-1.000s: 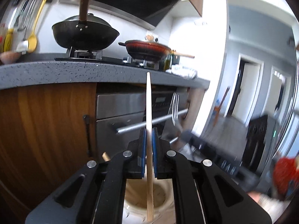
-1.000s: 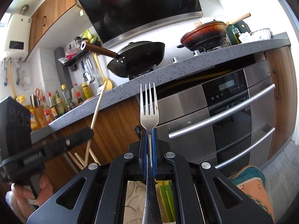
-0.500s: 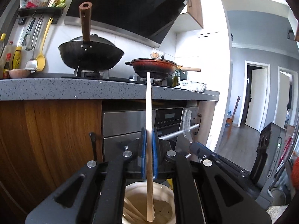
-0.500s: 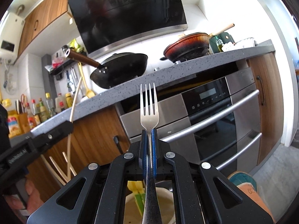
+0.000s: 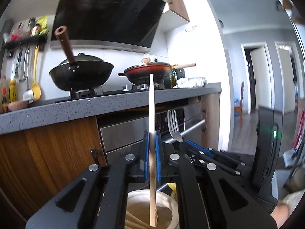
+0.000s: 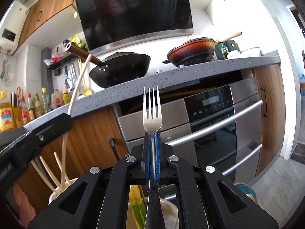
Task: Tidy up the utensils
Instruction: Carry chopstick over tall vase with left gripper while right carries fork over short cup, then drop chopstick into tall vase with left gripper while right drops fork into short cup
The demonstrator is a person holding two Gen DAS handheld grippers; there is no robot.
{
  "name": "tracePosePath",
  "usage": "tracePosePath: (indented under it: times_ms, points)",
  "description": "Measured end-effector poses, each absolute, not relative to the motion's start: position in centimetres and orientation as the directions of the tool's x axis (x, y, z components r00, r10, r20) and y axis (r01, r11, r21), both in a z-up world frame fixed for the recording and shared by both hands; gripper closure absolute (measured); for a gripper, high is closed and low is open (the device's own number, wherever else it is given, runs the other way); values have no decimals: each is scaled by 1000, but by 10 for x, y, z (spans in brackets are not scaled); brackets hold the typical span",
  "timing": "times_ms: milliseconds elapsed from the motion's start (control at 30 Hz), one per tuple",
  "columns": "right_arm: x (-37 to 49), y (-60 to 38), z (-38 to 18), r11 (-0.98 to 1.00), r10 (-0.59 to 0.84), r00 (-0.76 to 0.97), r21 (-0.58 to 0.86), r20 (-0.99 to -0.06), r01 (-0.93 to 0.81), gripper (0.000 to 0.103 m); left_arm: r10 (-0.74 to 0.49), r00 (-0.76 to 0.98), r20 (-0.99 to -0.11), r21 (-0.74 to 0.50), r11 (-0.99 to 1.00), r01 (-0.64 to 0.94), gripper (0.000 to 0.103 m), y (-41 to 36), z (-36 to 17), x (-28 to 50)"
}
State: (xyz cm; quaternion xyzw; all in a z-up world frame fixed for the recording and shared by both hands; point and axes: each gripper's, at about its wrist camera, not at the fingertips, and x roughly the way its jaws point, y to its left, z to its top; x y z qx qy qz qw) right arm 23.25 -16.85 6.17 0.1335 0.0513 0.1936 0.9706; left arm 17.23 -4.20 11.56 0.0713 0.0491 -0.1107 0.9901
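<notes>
The chopstick (image 5: 152,114) stands upright, clamped between the blue pads of the left tongs (image 5: 152,148), its lower end hanging over the cream holder (image 5: 167,208) that already carries other chopsticks. The fork (image 6: 152,112) stands tines up, clenched in the right tongs (image 6: 152,148), above a second cream holder (image 6: 169,210) with green-and-yellow utensils. Step in hand: sorting by type. Next move probably calls for lowering each utensil into its holder, then releasing.

Pale wooden chopstick (image 5: 152,114) upright, lower end over cream holder (image 5: 167,206); steel fork (image 6: 152,112) upright, tines up
</notes>
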Motion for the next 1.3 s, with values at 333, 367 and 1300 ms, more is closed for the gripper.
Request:
tracePosePath:
  times_ms: [333, 367, 1300]
  points:
    - [227, -164, 53, 902, 391, 917, 227, -74, -366, 97, -209, 965, -157, 163, 959, 234, 97, -42, 105, 166]
    - [227, -165, 53, 903, 391, 917, 227, -79, -365, 97, -203, 966, -159, 165, 959, 229, 97, -41, 104, 165]
    - [177, -191, 28, 866, 459, 868, 316, -190, -389, 97, -154, 909, -388, 16, 985, 174, 96, -34, 81, 144]
